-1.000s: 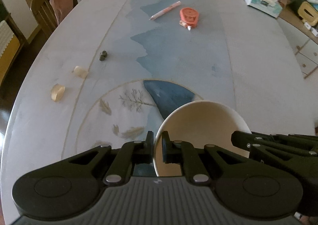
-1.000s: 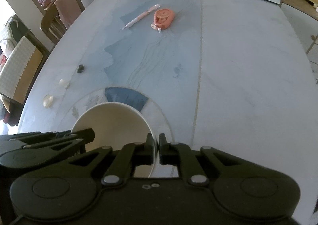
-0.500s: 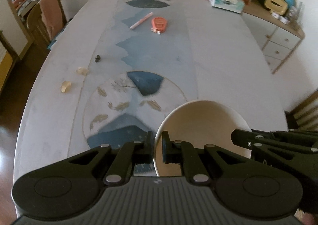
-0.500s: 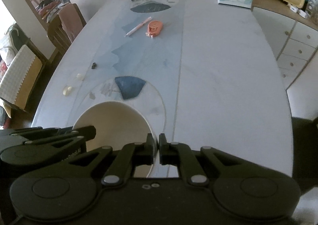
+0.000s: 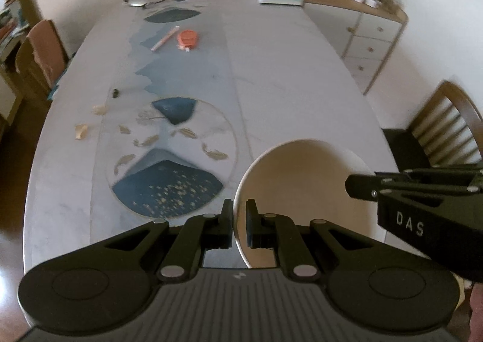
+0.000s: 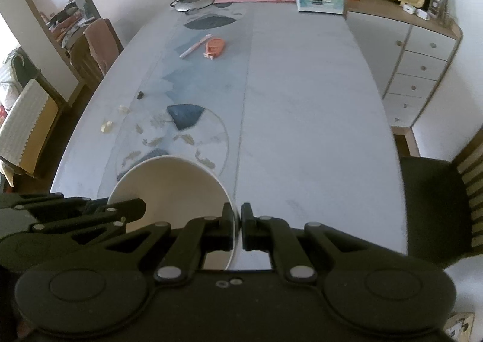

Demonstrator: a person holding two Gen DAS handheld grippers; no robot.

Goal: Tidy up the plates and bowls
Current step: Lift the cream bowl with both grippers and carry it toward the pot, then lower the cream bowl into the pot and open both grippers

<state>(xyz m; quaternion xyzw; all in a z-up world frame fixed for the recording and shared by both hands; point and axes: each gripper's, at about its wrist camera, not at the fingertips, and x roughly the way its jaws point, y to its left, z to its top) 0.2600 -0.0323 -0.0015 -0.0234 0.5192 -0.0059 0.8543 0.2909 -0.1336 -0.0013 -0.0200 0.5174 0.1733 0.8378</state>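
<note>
Both grippers are clamped on the bowl (image 5: 302, 182), the left gripper (image 5: 239, 222) on its left rim, the right gripper (image 6: 238, 225) on the opposite rim, carrying it above the table (image 6: 302, 100) (no plates in sight). Next it needs a level, matched set-down.

Both views are dim and soft, lit by flat daylight that leaves the table (image 5: 286, 76) a dull grey ahead of the claws, with no hard shadows or glare on it. Fisheye distortion bows the table's edges and bends the walls, and the corners go black. Far clutter beyond the claws is smeared, sharper in the right wrist view.
</note>
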